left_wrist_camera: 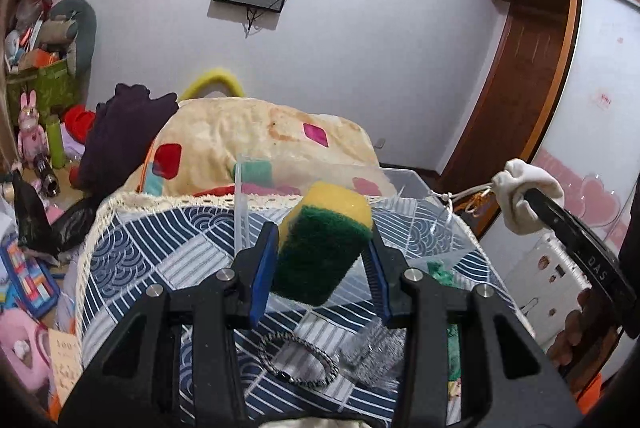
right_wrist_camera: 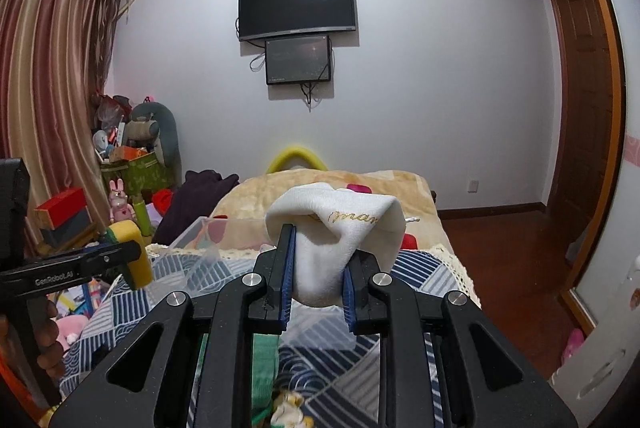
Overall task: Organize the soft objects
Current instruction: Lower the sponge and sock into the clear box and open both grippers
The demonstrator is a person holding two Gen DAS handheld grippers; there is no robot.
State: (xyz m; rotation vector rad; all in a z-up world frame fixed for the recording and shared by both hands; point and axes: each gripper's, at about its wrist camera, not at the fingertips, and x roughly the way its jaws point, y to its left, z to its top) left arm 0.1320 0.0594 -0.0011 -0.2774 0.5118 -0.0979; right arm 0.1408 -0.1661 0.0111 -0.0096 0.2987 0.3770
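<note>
My left gripper (left_wrist_camera: 322, 260) is shut on a yellow and green scouring sponge (left_wrist_camera: 324, 244), held above the blue patterned cloth (left_wrist_camera: 160, 260) near a clear plastic box (left_wrist_camera: 404, 183). My right gripper (right_wrist_camera: 318, 276) is shut on a white drawstring pouch (right_wrist_camera: 336, 232) with gold lettering, also held above the clear box (right_wrist_camera: 192, 248). The pouch shows at the right in the left wrist view (left_wrist_camera: 524, 191), and the sponge shows at the left in the right wrist view (right_wrist_camera: 132, 252).
A beaded bracelet (left_wrist_camera: 298, 360), a silvery mesh item (left_wrist_camera: 372, 356) and green fabric (right_wrist_camera: 264, 356) lie on the cloth below the grippers. A beige blanket (left_wrist_camera: 256, 135) and dark clothing (left_wrist_camera: 124, 135) lie beyond. Toys and boxes crowd the floor at left (left_wrist_camera: 32, 131).
</note>
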